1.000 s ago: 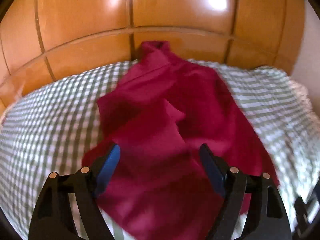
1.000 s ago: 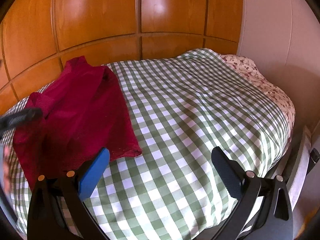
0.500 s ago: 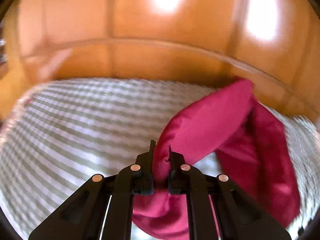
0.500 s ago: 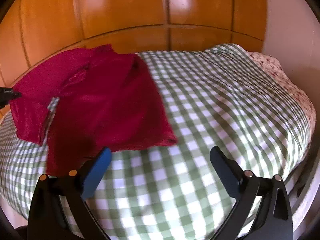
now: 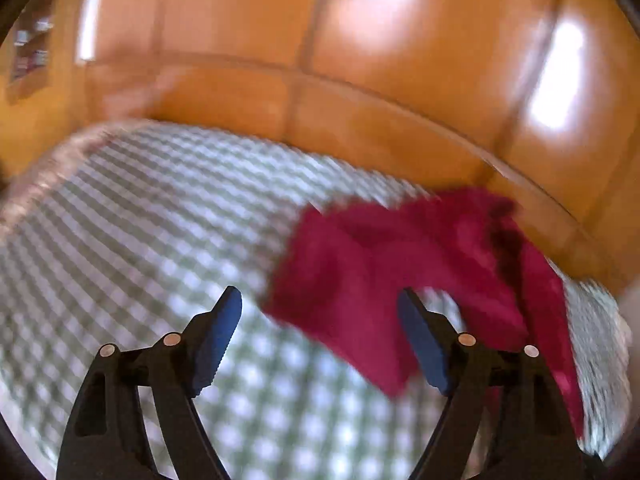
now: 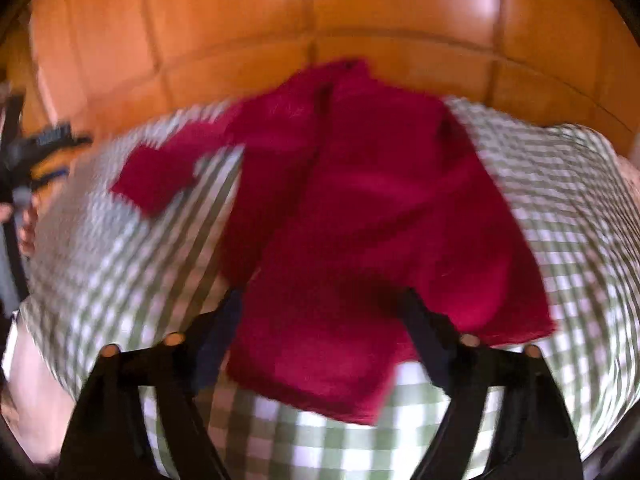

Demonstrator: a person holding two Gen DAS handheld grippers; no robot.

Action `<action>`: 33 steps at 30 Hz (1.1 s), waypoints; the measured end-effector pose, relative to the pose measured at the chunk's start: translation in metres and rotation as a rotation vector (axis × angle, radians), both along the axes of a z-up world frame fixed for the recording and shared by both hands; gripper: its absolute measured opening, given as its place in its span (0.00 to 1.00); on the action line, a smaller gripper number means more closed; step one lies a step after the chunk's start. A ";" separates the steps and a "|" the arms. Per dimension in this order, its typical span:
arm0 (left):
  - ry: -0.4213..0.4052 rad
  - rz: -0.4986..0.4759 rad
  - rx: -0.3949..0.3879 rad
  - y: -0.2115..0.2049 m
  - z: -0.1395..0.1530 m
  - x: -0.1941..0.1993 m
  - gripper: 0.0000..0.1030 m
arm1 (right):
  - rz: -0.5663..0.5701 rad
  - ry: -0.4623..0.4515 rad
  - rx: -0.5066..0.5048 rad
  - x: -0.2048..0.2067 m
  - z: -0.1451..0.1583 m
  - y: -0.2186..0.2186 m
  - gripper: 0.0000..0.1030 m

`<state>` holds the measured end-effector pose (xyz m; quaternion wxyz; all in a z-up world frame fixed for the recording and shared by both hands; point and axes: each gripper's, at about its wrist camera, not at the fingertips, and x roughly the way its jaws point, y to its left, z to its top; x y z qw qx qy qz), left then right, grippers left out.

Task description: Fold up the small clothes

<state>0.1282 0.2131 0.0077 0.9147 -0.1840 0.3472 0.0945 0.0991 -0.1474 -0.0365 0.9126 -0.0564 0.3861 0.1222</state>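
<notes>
Right hand-held gripper: jaws closing, with the near hem of the red top lying between them. The pads aren't visibly pressing on the cloth yet, and blur hides the exact contact. It's pitched down toward the bed and straddles the hem at 6 o'clock of the garment, probably lining up a pinch to lift that edge for a fold.

Left hand-held gripper: jaws opening, standing apart, nothing between them but the green checked bedcover. The red top sits beyond its right finger, from 1 to 3 o'clock in that view, near but not gripped. It also tilts down at the bed. In the right wrist view it shows at 9 o'clock, well apart from the garment body, with a bit of the person's hand under it.

The garment lies spread on the bed, mostly flat. One sleeve is thrown out to 9–10 o'clock, likely laid out so it can be folded in. The collar end points to 12 o'clock, near the wooden headboard.

My read: still spreading out, no fold made yet.
</notes>
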 end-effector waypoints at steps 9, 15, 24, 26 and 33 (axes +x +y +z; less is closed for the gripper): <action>0.036 -0.375 -0.100 -0.090 -0.044 -0.027 0.61 | -0.071 -0.150 0.003 -0.027 0.053 -0.068 0.00; 0.074 -0.475 -0.087 -0.128 -0.059 -0.028 0.59 | -0.249 -0.181 -0.016 -0.006 0.086 -0.145 0.03; 0.062 -0.431 -0.112 -0.124 -0.062 -0.035 0.59 | -0.048 0.194 0.436 -0.002 0.003 -0.094 0.56; 0.066 -0.434 -0.109 -0.123 -0.064 -0.038 0.59 | -0.016 0.263 0.453 0.001 -0.013 -0.072 0.30; 0.070 -0.440 -0.146 -0.113 -0.070 -0.047 0.59 | 0.060 0.015 0.320 -0.003 0.060 -0.073 0.06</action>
